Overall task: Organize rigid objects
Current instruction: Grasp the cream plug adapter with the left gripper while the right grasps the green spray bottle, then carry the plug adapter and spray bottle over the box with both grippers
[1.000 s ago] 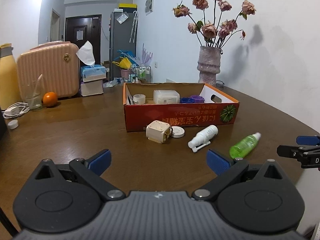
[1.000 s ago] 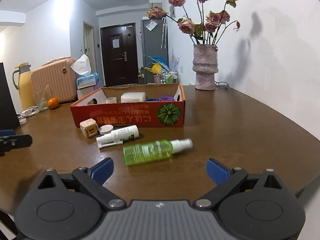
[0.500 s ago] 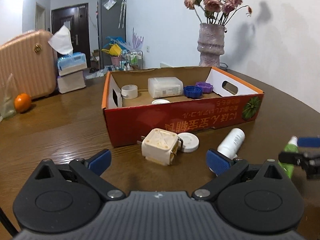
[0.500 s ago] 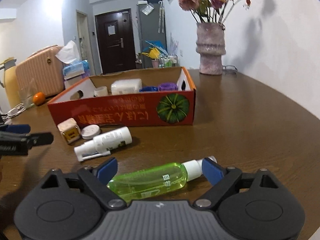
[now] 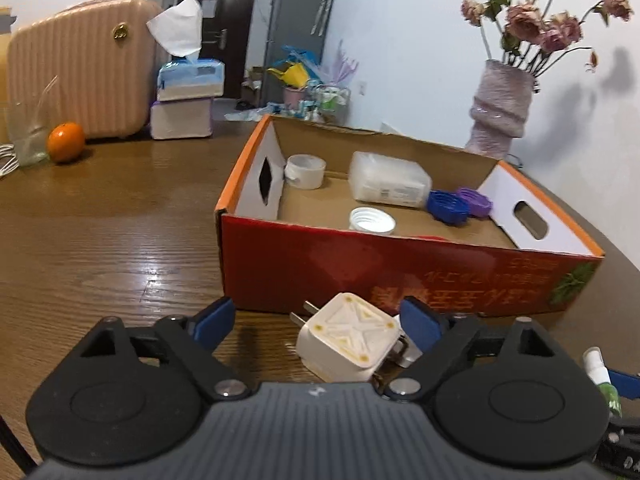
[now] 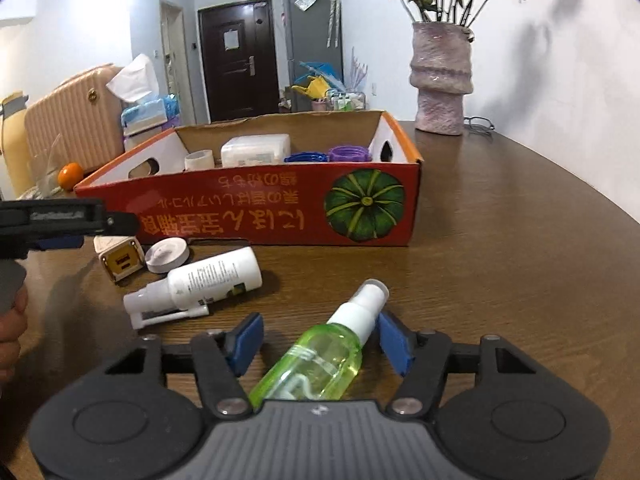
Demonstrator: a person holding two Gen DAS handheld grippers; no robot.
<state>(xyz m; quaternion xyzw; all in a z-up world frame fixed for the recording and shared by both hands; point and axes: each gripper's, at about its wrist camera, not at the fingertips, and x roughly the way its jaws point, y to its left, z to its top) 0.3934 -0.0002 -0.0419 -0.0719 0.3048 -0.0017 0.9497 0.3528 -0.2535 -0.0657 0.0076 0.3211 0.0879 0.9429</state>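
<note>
Having closed in since a second ago: left gripper (image 5: pixel 316 316) spread around wall charger (image 5: pixel 350 338), right gripper (image 6: pixel 320 338) spread around green spray bottle (image 6: pixel 320 354); both grasps imminent, boxing pending.

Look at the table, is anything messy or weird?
Yes. The green spray bottle and white bottle lie tipped over, outside the red box. The plug adapter looks yellowed, and the box's printing is upside down.
</note>
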